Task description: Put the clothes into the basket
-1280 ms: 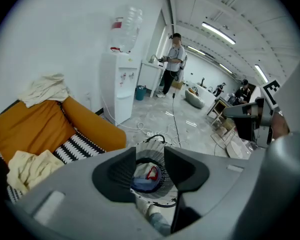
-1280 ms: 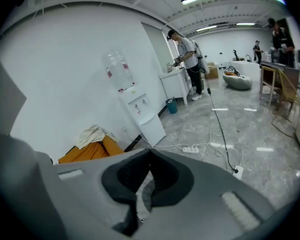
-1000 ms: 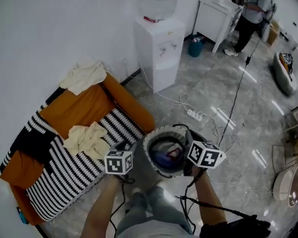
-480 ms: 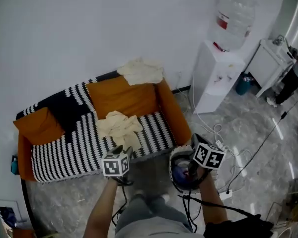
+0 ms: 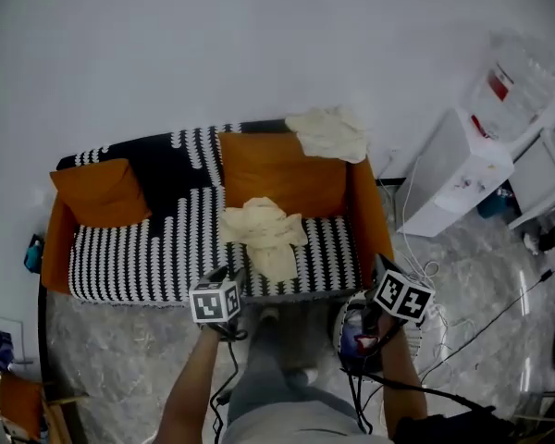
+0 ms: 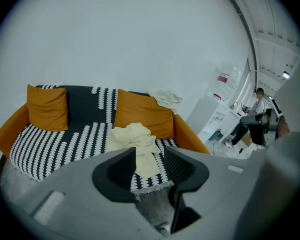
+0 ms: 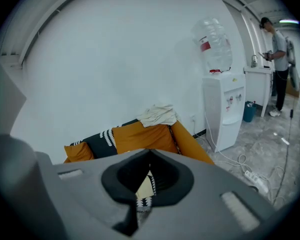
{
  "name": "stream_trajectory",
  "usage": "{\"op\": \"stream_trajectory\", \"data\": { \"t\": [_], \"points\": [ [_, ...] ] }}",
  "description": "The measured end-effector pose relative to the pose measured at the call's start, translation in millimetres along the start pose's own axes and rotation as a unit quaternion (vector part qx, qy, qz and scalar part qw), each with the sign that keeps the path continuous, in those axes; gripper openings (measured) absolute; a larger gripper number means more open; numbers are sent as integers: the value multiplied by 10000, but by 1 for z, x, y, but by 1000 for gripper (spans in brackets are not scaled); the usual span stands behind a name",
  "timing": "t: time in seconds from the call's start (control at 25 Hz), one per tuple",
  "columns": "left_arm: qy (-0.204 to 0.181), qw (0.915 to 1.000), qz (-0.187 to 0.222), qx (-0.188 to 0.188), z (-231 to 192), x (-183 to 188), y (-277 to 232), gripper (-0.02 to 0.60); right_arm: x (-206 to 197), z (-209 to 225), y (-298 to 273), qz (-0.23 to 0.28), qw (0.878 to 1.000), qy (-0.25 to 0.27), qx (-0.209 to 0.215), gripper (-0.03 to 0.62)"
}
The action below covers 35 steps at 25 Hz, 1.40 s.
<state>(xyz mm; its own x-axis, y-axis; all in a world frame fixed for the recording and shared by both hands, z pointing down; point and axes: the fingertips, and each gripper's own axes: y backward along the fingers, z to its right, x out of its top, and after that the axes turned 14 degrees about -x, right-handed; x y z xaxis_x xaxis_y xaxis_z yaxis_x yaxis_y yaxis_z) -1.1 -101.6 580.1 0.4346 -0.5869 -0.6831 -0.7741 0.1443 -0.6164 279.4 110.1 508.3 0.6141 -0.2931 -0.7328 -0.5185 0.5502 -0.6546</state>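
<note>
One garment (image 5: 262, 234), near sofa's (image 5: 129, 259) front edge

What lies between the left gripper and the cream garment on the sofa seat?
Between the left gripper and the cream garment lies only striped seat cover near the sofa's front edge, as the head view shows.

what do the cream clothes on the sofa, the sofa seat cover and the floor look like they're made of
Cream clothes: soft matte fabric, perhaps cotton; they slump in loose folds.
Sofa seat cover: woven or knitted cloth, judging by its rows of black-and-white pattern and fringed front edge.
Floor: polished stone or tile; grey, veined and faintly reflective.
</note>
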Motion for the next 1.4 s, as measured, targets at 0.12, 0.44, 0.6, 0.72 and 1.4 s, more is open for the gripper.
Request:
{"op": "stream_trajectory", "data": {
  "t": [0.12,0.44,0.6,0.72,1.4],
  "points": [
    [80,9999,-63,0,-28,12,-9,187,12,-18,-16,-32,9999,86,-71,3],
    [40,9990,-412,-167,-82,40,-73,187,9,-50,-81,-469,9983,227,-275,3],
    [-141,9966,-738,-329,-104,46,-113,187,-5,-59,-114,-777,9959,244,-391,3],
    [-487,9928,-1004,-434,-121,54,-147,187,-15,-62,-140,-954,9940,247,-473,3],
    [-1876,9472,-2312,-1189,-165,58,-280,201,-69,-61,-231,-1668,9818,70,-909,3]
  ]
}}
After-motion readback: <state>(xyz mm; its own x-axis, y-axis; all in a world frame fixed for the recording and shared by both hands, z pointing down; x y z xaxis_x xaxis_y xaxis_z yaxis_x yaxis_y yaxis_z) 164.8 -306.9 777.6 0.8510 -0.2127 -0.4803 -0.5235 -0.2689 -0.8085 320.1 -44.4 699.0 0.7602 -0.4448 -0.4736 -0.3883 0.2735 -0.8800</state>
